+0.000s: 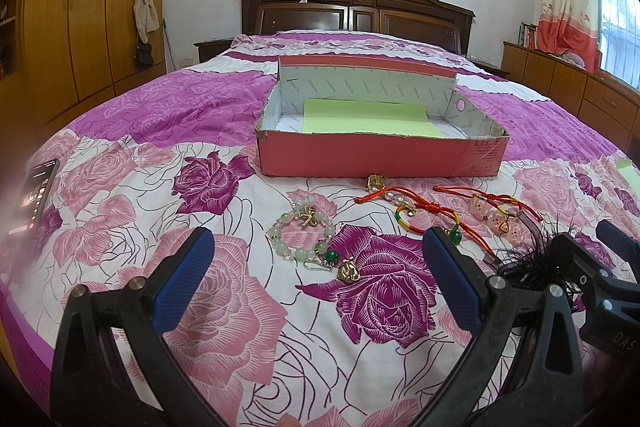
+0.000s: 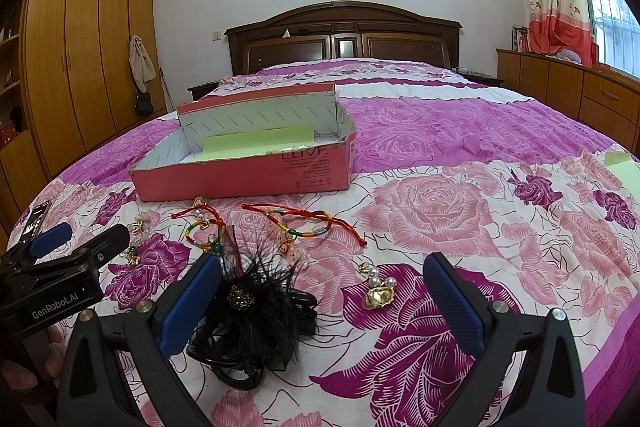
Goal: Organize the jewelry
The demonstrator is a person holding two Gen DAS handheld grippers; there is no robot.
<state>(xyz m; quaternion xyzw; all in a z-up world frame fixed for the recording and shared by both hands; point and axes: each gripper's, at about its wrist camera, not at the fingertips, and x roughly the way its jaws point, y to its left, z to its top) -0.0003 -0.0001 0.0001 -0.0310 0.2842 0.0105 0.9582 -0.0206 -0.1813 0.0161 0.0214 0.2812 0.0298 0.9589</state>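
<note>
An open pink box (image 1: 376,155) with a green sheet (image 1: 368,117) inside lies on the bed; it also shows in the right wrist view (image 2: 244,175). Before it lie a pale green bead bracelet (image 1: 304,233), gold earrings (image 1: 348,271), red cord bracelets (image 1: 424,207) and pink charms (image 1: 496,217). My left gripper (image 1: 320,279) is open above the bead bracelet. My right gripper (image 2: 320,301) is open, with a black feather hairpiece (image 2: 256,311) by its left finger and gold pearl earrings (image 2: 378,293) between the fingers. The cord bracelets (image 2: 296,223) lie beyond.
A phone (image 1: 38,193) lies at the bed's left edge. A green sheet (image 2: 624,171) lies at the right. The left gripper shows at the left of the right wrist view (image 2: 60,267). A wardrobe stands left, a headboard behind, cabinets right.
</note>
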